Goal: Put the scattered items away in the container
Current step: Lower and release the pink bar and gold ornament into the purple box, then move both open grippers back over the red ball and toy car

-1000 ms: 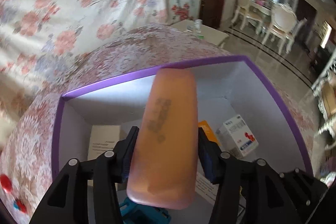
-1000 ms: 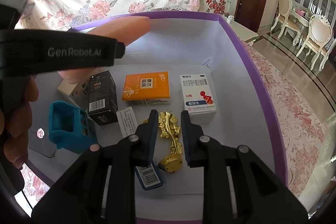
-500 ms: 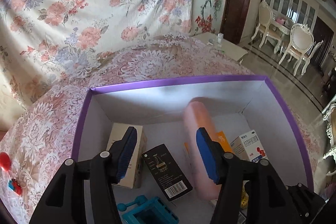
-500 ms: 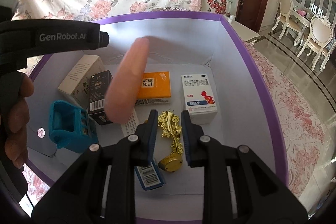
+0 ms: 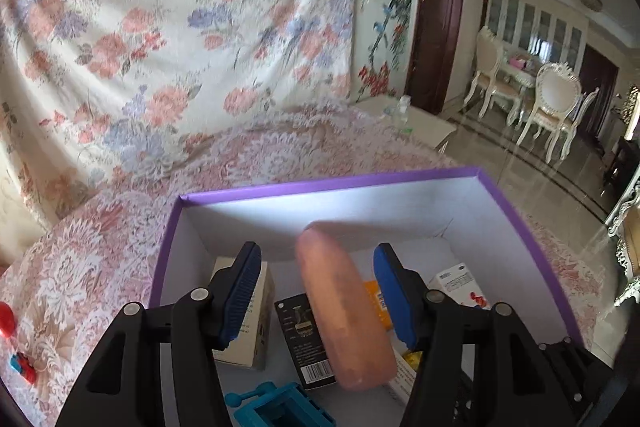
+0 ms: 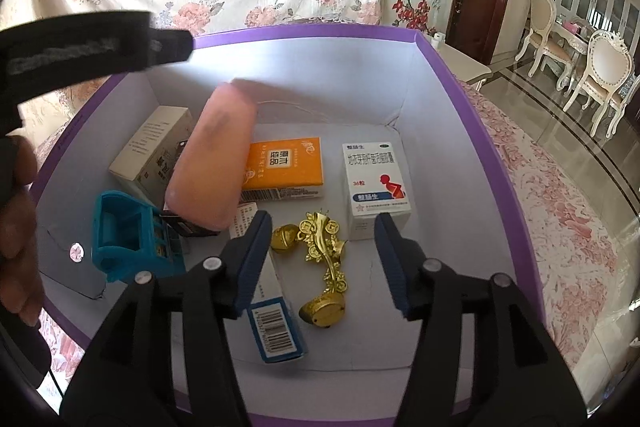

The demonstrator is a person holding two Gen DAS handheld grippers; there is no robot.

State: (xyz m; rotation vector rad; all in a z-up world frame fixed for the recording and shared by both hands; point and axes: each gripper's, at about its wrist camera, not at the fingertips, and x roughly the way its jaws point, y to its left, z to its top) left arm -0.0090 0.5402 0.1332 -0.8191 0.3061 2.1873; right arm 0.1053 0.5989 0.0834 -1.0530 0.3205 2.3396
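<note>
The purple-rimmed white box (image 5: 328, 183) holds several items. A pink tube (image 5: 344, 311) lies slanted inside it, resting on a black carton (image 5: 304, 339). My left gripper (image 5: 318, 287) hovers open above the tube without touching it. In the right wrist view the same tube (image 6: 212, 155) leans over a cream carton (image 6: 152, 147). My right gripper (image 6: 322, 259) stands open over a gold ornament (image 6: 324, 267) that lies loose on the box floor (image 6: 380, 291). The left gripper's black body (image 6: 92, 51) crosses the upper left of that view.
Also in the box are an orange carton (image 6: 284, 163), a white medicine carton (image 6: 376, 183), a teal plastic piece (image 6: 128, 239) and a blue barcode carton (image 6: 276, 323). Small red items (image 5: 22, 375) lie on the lace tablecloth (image 5: 80, 267) left of the box. A hand (image 6: 16, 227) is at the left edge.
My left gripper opened and let the pink tube fall into the box, then drew back. My right gripper opened wide, leaving the gold ornament on the box floor.
</note>
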